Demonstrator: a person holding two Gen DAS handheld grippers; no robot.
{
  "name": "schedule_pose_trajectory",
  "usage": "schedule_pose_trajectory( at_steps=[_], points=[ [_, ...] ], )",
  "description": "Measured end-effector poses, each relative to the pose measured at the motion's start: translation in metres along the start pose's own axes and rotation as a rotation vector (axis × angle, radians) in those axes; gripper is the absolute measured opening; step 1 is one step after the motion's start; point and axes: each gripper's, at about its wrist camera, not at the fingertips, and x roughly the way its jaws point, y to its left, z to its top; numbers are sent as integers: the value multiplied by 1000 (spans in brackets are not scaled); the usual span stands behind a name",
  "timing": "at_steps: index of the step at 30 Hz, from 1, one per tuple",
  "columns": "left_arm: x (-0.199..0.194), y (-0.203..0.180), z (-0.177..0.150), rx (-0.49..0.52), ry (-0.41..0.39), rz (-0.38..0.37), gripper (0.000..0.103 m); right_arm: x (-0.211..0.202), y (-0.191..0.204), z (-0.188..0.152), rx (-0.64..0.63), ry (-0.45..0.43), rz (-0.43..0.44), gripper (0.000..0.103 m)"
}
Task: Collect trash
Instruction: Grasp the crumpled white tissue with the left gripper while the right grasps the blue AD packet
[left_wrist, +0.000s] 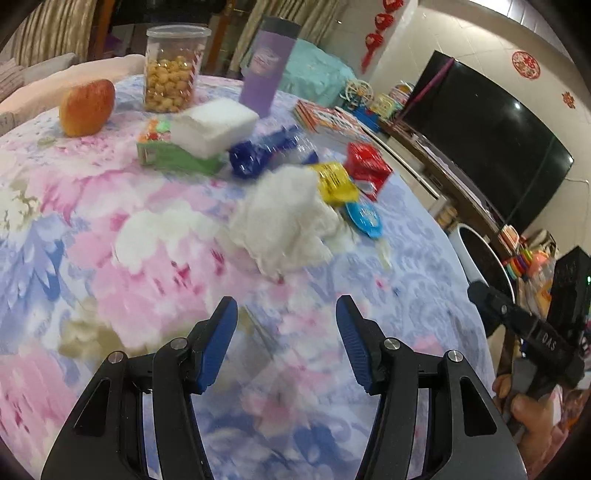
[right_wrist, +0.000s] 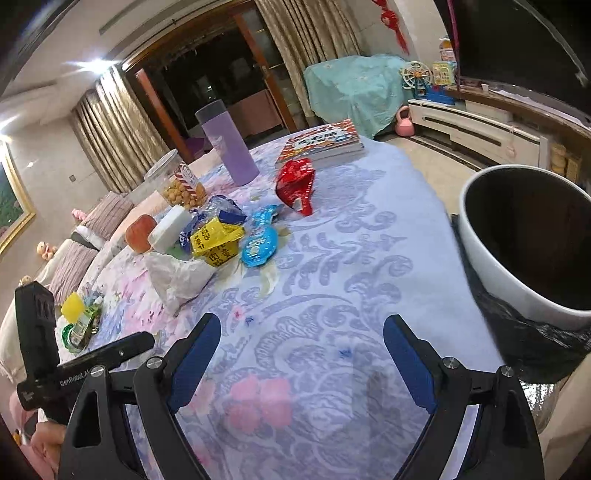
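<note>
Both hand-held grippers, left (left_wrist: 286, 306) and right (right_wrist: 301, 328), hang spread and empty over the surface (right_wrist: 351, 258), probably approaching the crumpled tissue (left_wrist: 284, 221) at twelve o'clock, bin (right_wrist: 524, 236) at two.

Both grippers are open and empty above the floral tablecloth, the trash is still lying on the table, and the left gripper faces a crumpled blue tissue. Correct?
Not quite: the crumpled tissue is white, not blue, as the left wrist view shows. The rest stands: the left gripper and right gripper are open and empty above the tablecloth, with wrappers still there.

Floral table (right_wrist: 369, 258) under scattered wrappers (right_wrist: 218, 240)
</note>
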Motion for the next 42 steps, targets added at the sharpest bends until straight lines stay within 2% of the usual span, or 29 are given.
schedule_pose_trajectory(
  at_steps=[10, 11, 12, 14, 19, 23, 27, 30, 31, 36, 42],
  points=[
    [28, 7, 33, 23, -4, -19, 55, 29, 17, 13, -26, 25, 10, 91],
    [32, 7, 34, 31, 6, -31, 50, 33, 20, 16, -32, 26, 9, 91],
    [35, 8, 34, 35, 20, -48, 34, 37, 22, 18, -37, 27, 10, 91],
    [41, 11, 33, 34, 50, -79, 14, 49, 27, 25, -50, 39, 8, 90],
    [36, 14, 30, 27, 30, -107, 13, 78, 39, 34, -102, 69, 10, 89],
    [33, 16, 26, 25, 23, -127, 13, 103, 46, 42, -134, 99, -4, 80],
    [32, 12, 25, 38, 17, -128, 13, 122, 51, 48, -160, 118, -19, 76],
    [30, 12, 25, 34, 12, -125, 13, 129, 52, 51, -183, 129, -46, 60],
    [30, 13, 26, 29, 9, -129, 13, 130, 52, 52, -184, 132, -51, 46],
    [28, 16, 27, 22, -3, -147, 12, 114, 46, 46, -155, 112, -39, 47],
    [17, -3, 19, 89, -19, -119, 10, 68, 27, 21, -78, 73, -22, 47]
  ],
)
